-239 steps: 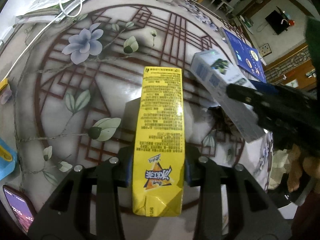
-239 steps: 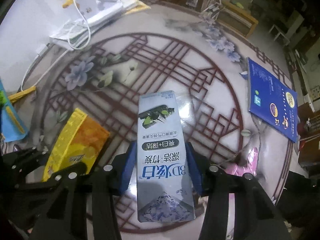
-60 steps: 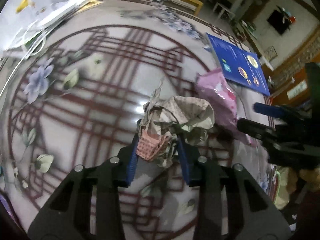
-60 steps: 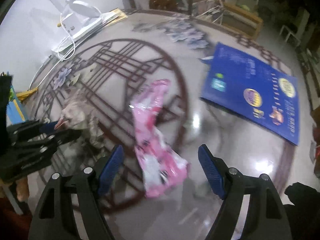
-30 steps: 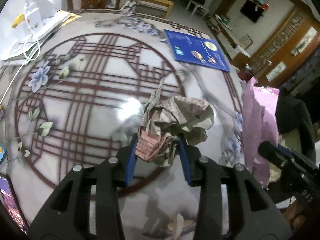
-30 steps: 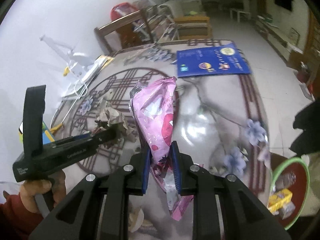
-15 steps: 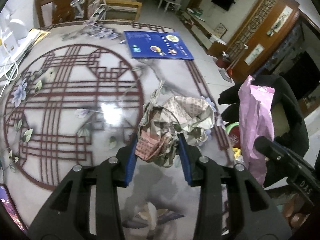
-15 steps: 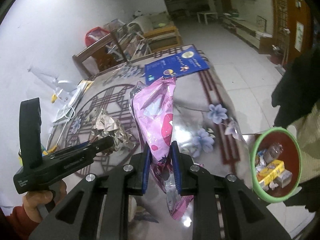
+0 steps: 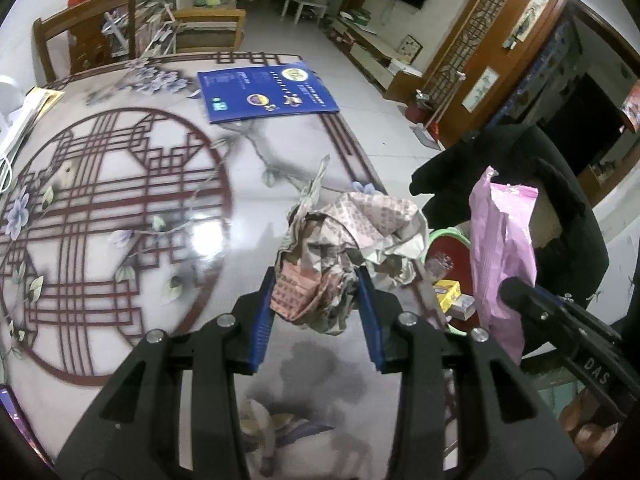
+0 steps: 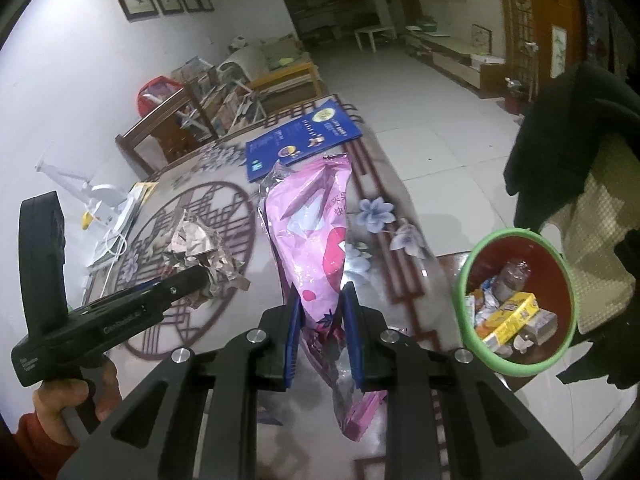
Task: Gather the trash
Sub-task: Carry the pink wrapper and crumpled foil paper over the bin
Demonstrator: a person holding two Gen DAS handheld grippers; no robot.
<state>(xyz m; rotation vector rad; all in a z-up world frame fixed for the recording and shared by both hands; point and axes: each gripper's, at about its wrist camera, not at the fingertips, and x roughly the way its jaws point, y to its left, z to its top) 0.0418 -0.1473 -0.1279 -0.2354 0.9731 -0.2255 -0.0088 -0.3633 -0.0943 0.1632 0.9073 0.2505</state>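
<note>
With both pieces of trash lifted clear of the table (image 9: 120, 360), the step in hand looks like carrying them over to the bin (image 10: 464, 280) and dropping them in. The crumpled paper (image 9: 340, 248) is pinched between the closed fingers of the left gripper (image 9: 316, 308) above the table's edge; the pink wrapper (image 10: 316, 240) hangs upright, squeezed flat in the narrowly closed right gripper (image 10: 320, 320). The bin sits below, just past the table edge, already holding a yellow carton (image 10: 512, 316) and other scraps. To do this well, bring each gripper right above the bin's mouth before opening, since the light wrapper could drift or cling. A blue booklet (image 9: 268, 92) lies farther back, well apart.
</note>
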